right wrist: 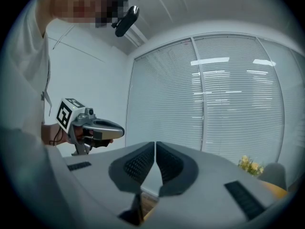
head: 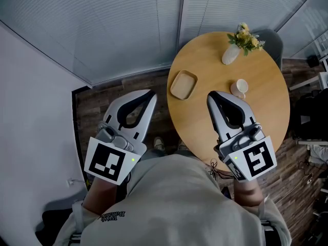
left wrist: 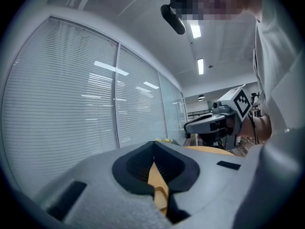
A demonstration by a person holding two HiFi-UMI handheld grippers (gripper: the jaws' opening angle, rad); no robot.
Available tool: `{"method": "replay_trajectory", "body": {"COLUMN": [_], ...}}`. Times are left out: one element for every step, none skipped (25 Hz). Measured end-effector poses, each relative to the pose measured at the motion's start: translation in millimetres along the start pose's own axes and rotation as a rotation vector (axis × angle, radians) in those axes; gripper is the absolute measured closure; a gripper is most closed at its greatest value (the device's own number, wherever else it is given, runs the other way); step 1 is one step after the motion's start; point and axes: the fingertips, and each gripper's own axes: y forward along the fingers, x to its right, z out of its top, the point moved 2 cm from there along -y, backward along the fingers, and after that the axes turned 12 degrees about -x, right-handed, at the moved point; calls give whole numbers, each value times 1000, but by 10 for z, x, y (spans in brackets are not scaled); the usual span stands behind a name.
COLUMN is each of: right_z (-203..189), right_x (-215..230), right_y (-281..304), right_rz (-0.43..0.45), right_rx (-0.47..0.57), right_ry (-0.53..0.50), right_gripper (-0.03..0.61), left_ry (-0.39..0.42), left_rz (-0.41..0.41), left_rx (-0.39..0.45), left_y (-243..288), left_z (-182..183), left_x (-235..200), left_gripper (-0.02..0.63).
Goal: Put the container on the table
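Left gripper [head: 151, 93] and right gripper [head: 210, 96], fingers closed, empty; 1 table [head: 202, 129] holds 1 container [head: 184, 84], 1 cup [head: 239, 88], 1 vase [head: 231, 55].

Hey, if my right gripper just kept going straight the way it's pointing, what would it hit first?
Probably the window blinds. The right gripper, jaws together, points about level at them, above the table; the flowers sit lower right, off its line. Depth is unclear.

Light: even, cool | ceiling strips [left wrist: 195, 30] (glare on blinds [left wrist: 62, 104]) | gripper views: fisheye, dark corners
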Motion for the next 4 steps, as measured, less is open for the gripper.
{"method": "replay_trajectory", "body": {"right_z": [-1, -4, -9, -14], "right_x": [2, 3, 4, 4], "right_y": [5, 9, 12, 14], "right_rz": [-1, -5, -9, -14], "right_rx": [-1, -3, -6, -9], "right_ry": [-2, -6, -12, -17], "right_gripper": [545, 545, 545, 545], "left_ry": [-1, -2, -3, -4], "left_rz": [0, 0, 0, 0], "left_rx": [0, -1, -3, -5], "left_y": [0, -1, -2, -3], "left_z": [-2, -7, -12, -19], "left_x": [-2, -3, -2, -1], "left_gripper": [592, 592, 592, 592]}}
